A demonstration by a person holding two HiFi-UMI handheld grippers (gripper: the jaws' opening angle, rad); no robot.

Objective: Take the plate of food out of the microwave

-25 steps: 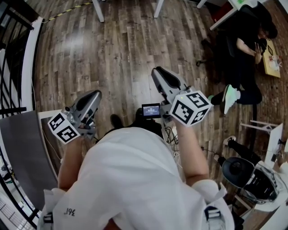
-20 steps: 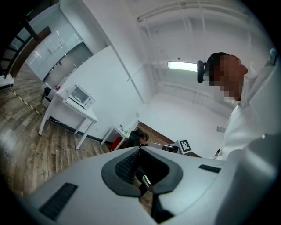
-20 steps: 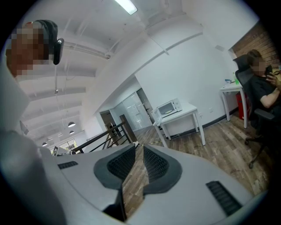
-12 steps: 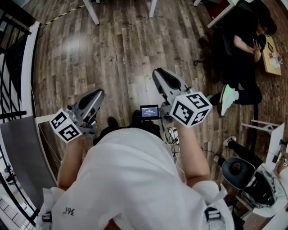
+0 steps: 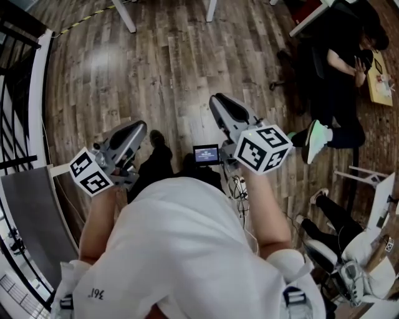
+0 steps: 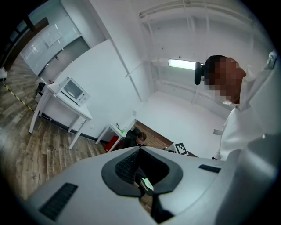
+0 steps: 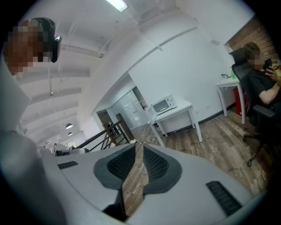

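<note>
A white microwave (image 7: 163, 104) stands far off on a white table (image 7: 179, 113) against the wall; it also shows small in the left gripper view as the microwave (image 6: 72, 90) on the table (image 6: 66, 104). No plate of food is visible. My left gripper (image 5: 138, 128) is held out level over the wood floor, its pads meeting at the tips (image 6: 139, 148) with nothing held. My right gripper (image 5: 218, 101) points slightly downward, and a thin strip of floor shows between its pads (image 7: 138, 146), with nothing between them.
A seated person (image 5: 340, 68) in a black chair is at the right, by a white desk (image 7: 228, 83). A black stair railing (image 5: 19, 93) runs along the left. White table legs (image 5: 124, 15) stand ahead. A second person's legs (image 5: 336, 215) are at the lower right.
The floor has slid toward me as I walk forward; a dark shoe now steps out between the grippers. Both grippers hold the same pose ahead of my body.
</note>
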